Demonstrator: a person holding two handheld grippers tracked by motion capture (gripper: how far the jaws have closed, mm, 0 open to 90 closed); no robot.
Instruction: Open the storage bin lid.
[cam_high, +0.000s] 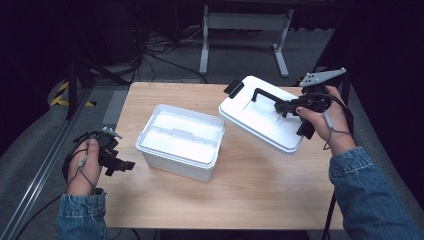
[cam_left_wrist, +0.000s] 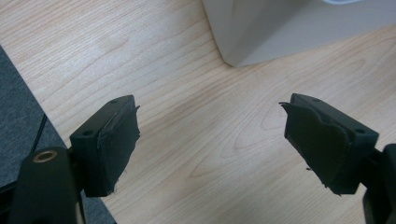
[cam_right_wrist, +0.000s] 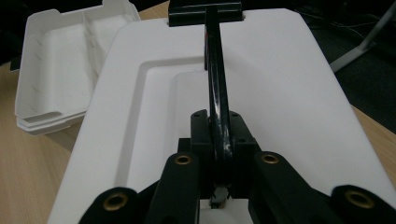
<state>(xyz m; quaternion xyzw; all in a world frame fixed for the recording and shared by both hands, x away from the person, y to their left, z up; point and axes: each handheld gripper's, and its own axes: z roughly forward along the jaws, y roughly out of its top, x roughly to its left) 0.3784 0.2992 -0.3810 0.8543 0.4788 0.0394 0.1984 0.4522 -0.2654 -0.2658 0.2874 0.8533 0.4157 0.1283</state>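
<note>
Lid (cam_high: 260, 117) is carried tilted in the air, above the counter (cam_high: 240, 195) and just right of the open white box (cam_high: 180, 142), with its low edge close to the box rim. It is held only by its thin black handle (cam_right_wrist: 215, 88), on which the right gripper (cam_right_wrist: 219, 154) is clamped. Because the grip sits on one narrow bar, the lid may swing or twist about it, and the low edge may strike the rim and push the box aside. The box is not steadied: the left gripper (cam_left_wrist: 210, 144) is spread wide with nothing between its jaws, over bare counter beside a box corner. A skewed landing is therefore likely if the lid is not levelled first.
</note>
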